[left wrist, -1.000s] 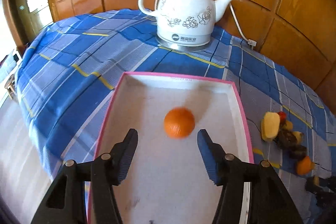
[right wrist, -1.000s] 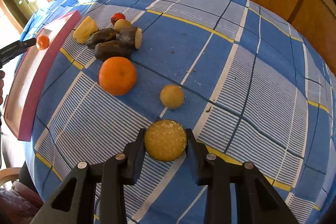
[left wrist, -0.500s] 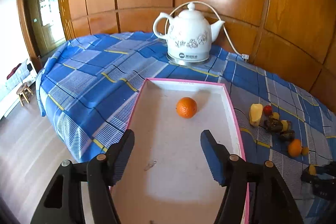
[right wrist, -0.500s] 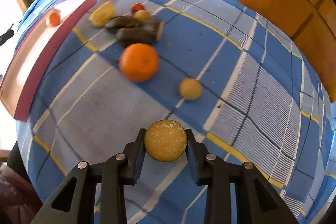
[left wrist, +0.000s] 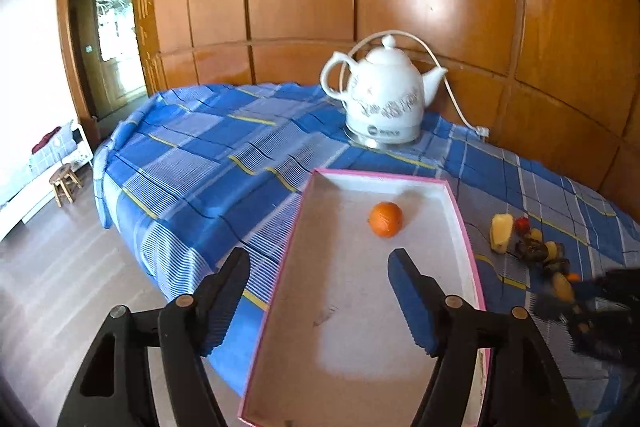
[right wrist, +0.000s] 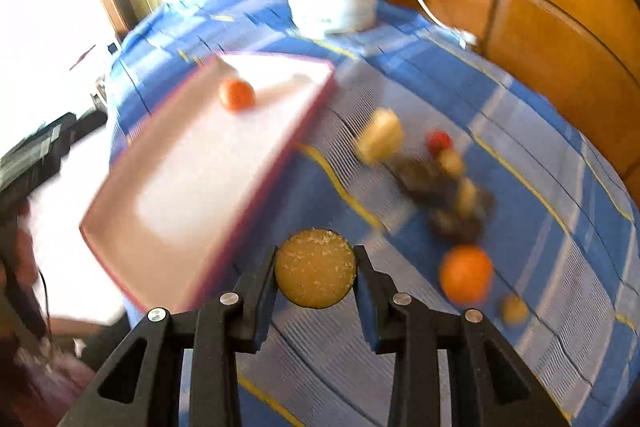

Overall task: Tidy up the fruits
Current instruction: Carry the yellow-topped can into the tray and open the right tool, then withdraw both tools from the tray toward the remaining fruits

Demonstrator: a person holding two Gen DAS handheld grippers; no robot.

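A small orange lies alone in the pink-rimmed white tray on the blue checked cloth. My left gripper hovers over the tray's near half, well back from the orange; its jaws are opening and nothing is between them. My right gripper is shut on a round yellow-brown fruit and holds it above the cloth beside the tray, where the small orange also shows. Loose fruit lies to the right: a big orange, a yellow piece, a red one and dark pieces.
A white kettle with its cord stands behind the tray near the wooden wall. The table's edge drops to the floor on the left, where a small stool stands. The right gripper shows blurred at the right edge of the left wrist view.
My left gripper has drawn back and up from the small orange, its jaws wider. My right gripper has lifted the yellow-brown fruit and carried it left toward the tray.
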